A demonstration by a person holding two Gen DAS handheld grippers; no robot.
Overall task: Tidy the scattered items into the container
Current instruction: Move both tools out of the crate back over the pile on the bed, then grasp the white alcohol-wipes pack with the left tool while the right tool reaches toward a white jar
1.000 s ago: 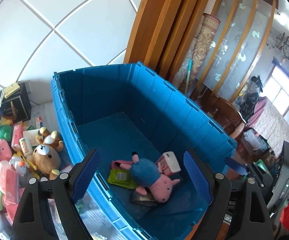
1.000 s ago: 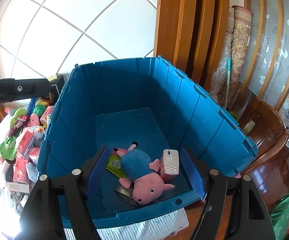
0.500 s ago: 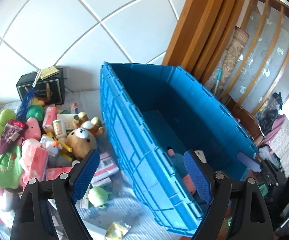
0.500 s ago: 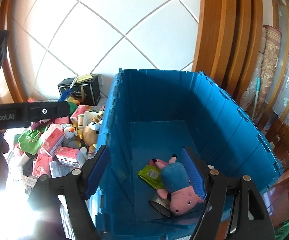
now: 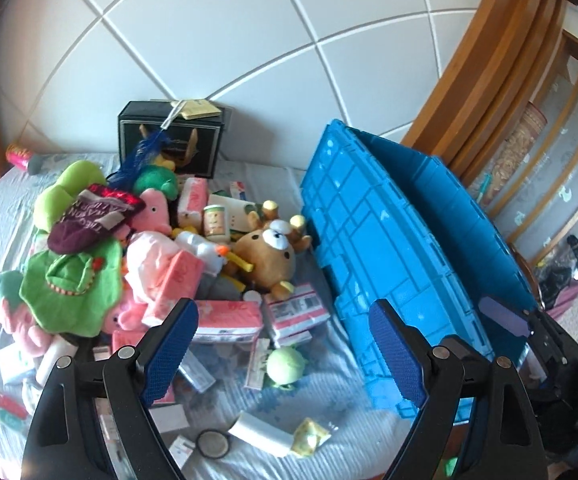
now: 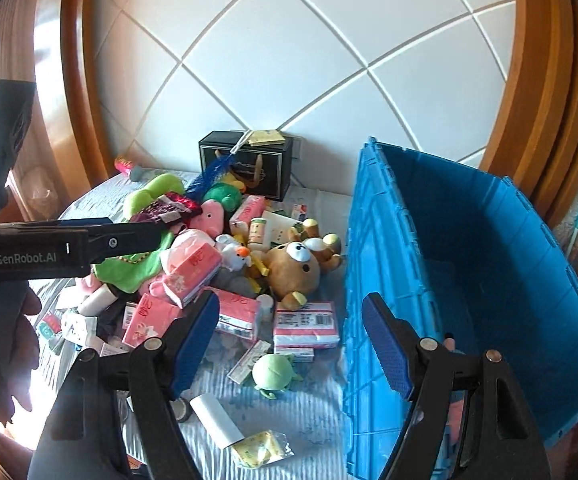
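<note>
A big blue crate (image 5: 401, 248) stands at the right on a light cloth; it also shows in the right wrist view (image 6: 469, 280). Left of it lies a heap of toys and packets: a brown teddy bear (image 5: 269, 256) (image 6: 293, 268), pink tissue packs (image 5: 225, 320) (image 6: 237, 316), a green plush ball (image 5: 287, 366) (image 6: 273, 372), a green cloth toy (image 5: 73, 284). My left gripper (image 5: 285, 352) is open and empty above the packets. My right gripper (image 6: 293, 344) is open and empty, straddling the crate's left wall.
A black box (image 5: 171, 140) (image 6: 245, 164) stands against the tiled wall behind the heap. A white roll (image 6: 217, 420) and a yellow packet (image 6: 261, 450) lie near the cloth's front edge. Wooden frames stand at the right. The left gripper's arm (image 6: 69, 244) crosses the right wrist view.
Both grippers have swung left from over the crate's inside toward the heap. The pig plush and packets inside the crate have dropped out of view.
</note>
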